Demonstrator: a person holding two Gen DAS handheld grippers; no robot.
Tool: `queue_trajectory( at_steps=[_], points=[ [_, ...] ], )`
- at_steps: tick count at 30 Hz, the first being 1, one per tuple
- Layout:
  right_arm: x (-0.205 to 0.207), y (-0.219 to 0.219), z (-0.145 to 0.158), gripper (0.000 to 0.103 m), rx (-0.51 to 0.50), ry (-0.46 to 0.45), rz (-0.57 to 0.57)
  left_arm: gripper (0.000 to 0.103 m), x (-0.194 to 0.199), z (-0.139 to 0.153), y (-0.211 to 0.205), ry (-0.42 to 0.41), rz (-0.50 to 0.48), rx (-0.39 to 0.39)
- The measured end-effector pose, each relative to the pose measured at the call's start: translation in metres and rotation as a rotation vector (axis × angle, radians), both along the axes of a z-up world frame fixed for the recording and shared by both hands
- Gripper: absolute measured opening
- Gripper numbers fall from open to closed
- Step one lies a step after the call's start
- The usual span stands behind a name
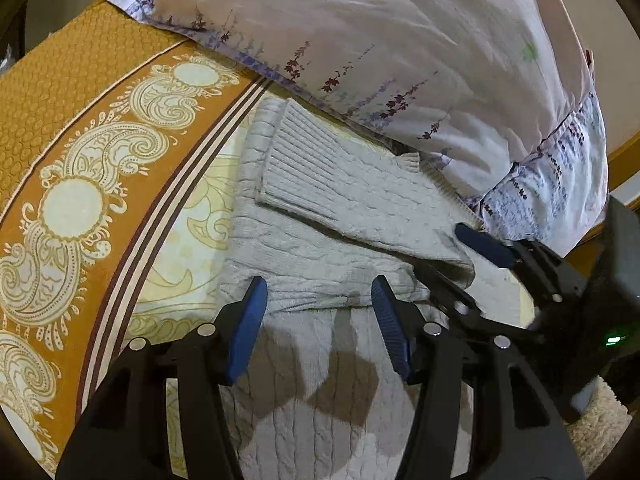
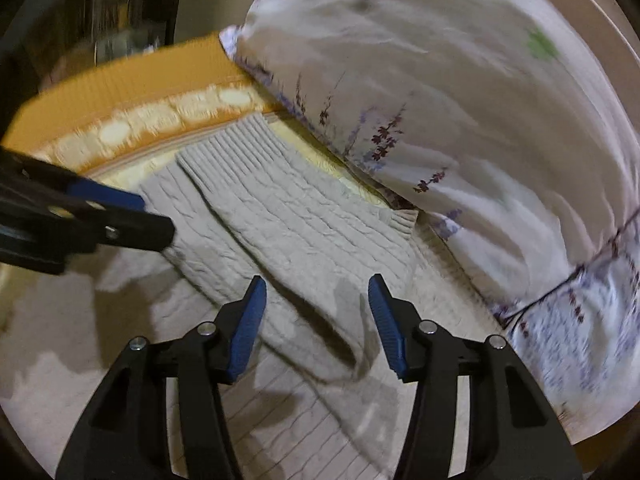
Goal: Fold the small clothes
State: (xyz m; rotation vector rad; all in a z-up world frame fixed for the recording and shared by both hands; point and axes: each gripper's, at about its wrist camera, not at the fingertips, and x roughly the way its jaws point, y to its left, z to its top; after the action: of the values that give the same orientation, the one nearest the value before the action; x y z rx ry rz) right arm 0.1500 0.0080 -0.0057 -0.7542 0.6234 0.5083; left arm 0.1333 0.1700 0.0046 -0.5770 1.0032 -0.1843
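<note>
Grey cable-knit sweater (image 1: 320, 216) lies flat on the patterned bedspread (image 1: 80, 168), against the floral pillow (image 1: 400, 40); both claws above it, neither gripping.

Left gripper (image 1: 319, 312): jaws apart, nothing between them, poised over a folded edge of the knit; the sweater runs on beneath and ahead of the fingers. Right gripper (image 2: 317, 312): jaws apart, empty, hovering over the sleeve (image 2: 296, 216) that lies folded diagonally across the sweater body, ribbed cuff toward the orange border. In the left wrist view the right gripper appears at right, just beside the sleeve's near end. Whether either blue pad touches fabric cannot be told. The right wrist view is motion-blurred.
</note>
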Motion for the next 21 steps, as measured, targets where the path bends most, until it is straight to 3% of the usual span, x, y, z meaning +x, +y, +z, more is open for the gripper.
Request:
queue_trajectory(
  at_steps=[1, 2, 5, 11, 14, 15, 17, 19, 21],
  points=[
    [0.003, 0.001, -0.003, 0.010, -0.018, -0.001, -0.010, 0.056, -0.001, 0.000, 0.001, 0.000, -0.004, 0.001],
    [0.005, -0.001, -0.004, 0.008, -0.017, -0.004, -0.031, 0.056, -0.001, 0.000, 0.001, -0.001, -0.009, 0.005],
    [0.007, -0.023, 0.010, 0.007, 0.130, 0.013, -0.107, 0.056, -0.003, 0.001, 0.005, 0.000, -0.018, -0.005],
    [-0.005, -0.120, 0.030, 0.007, 0.483, 0.094, -0.400, 0.049, -0.002, 0.001, 0.014, 0.014, -0.014, -0.045],
    [-0.006, -0.141, 0.009, 0.008, 0.486, 0.168, -0.458, 0.049, -0.001, 0.001, 0.016, 0.018, -0.018, -0.057],
    [-0.010, -0.136, -0.001, 0.009, 0.441, 0.175, -0.443, 0.049, 0.000, 0.001, 0.016, 0.018, -0.023, -0.054],
    [-0.022, -0.129, -0.003, 0.022, 0.392, 0.131, -0.398, 0.049, 0.000, 0.001, 0.015, 0.016, -0.032, -0.048],
    [-0.041, -0.123, 0.006, 0.050, 0.383, 0.047, -0.336, 0.049, 0.000, 0.001, 0.015, 0.016, -0.033, -0.052],
    [-0.062, -0.115, 0.017, 0.051, 0.398, -0.053, -0.248, 0.049, -0.001, 0.001, 0.017, 0.017, -0.030, -0.063]
  ],
)
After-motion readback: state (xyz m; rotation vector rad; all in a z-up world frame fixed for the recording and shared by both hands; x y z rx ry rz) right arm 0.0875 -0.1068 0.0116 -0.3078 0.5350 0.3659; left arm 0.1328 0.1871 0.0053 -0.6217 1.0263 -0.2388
